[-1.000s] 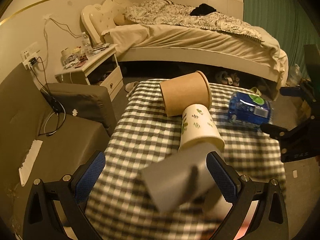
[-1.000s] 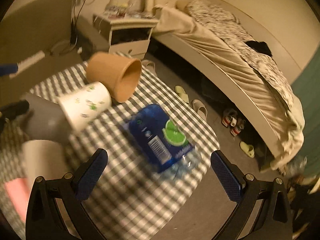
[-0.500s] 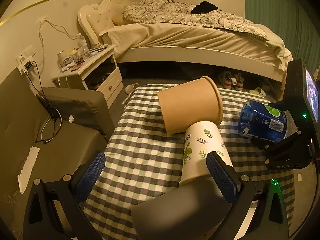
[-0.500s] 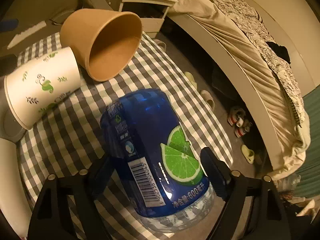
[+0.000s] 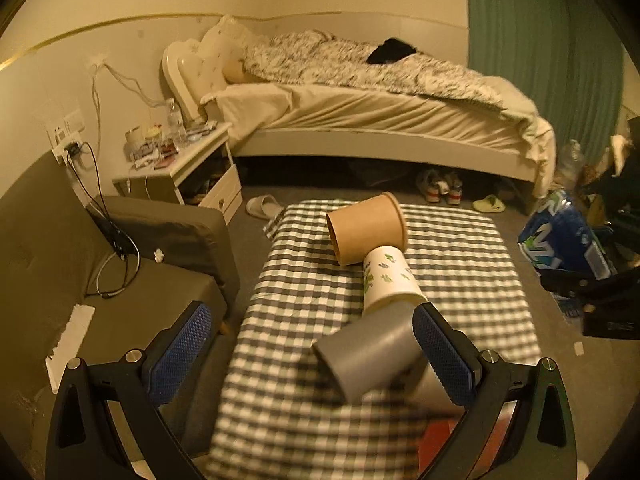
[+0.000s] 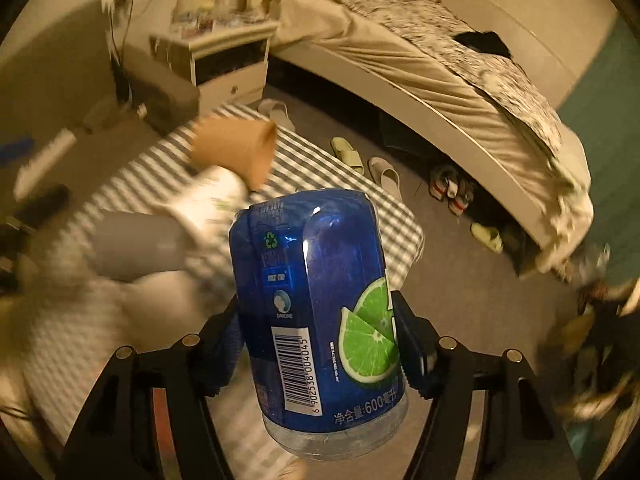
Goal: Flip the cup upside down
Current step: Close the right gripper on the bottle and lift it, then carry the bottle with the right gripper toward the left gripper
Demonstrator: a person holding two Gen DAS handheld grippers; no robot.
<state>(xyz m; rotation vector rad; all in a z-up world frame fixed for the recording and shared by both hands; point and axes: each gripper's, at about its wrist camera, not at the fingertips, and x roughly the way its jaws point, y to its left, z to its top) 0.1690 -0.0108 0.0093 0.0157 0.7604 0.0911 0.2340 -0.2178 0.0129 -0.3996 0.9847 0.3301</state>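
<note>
Several cups lie on their sides in a chain on the checkered table (image 5: 304,280): a brown paper cup (image 5: 366,228), a white cup with green print (image 5: 388,280), a grey cup (image 5: 372,356) and a pale cup (image 5: 430,386). My left gripper (image 5: 310,350) hangs open above the near end of the table, its right finger just over the grey cup. My right gripper (image 6: 320,340) is shut on a blue bottle with a lime label (image 6: 320,300), held in the air off the table's right side. The left wrist view shows that blue bottle (image 5: 560,240) at the right edge.
A bed (image 5: 380,116) runs along the back wall, with a cluttered nightstand (image 5: 180,160) to its left. A dark sofa (image 5: 60,260) flanks the table's left side. Slippers and shoes (image 6: 384,172) lie on the floor. Something red (image 5: 440,440) sits at the table's near edge.
My right gripper shut on the blue bottle and lifted it off the table to the right. My left gripper drew back and up from the cups, still open.
</note>
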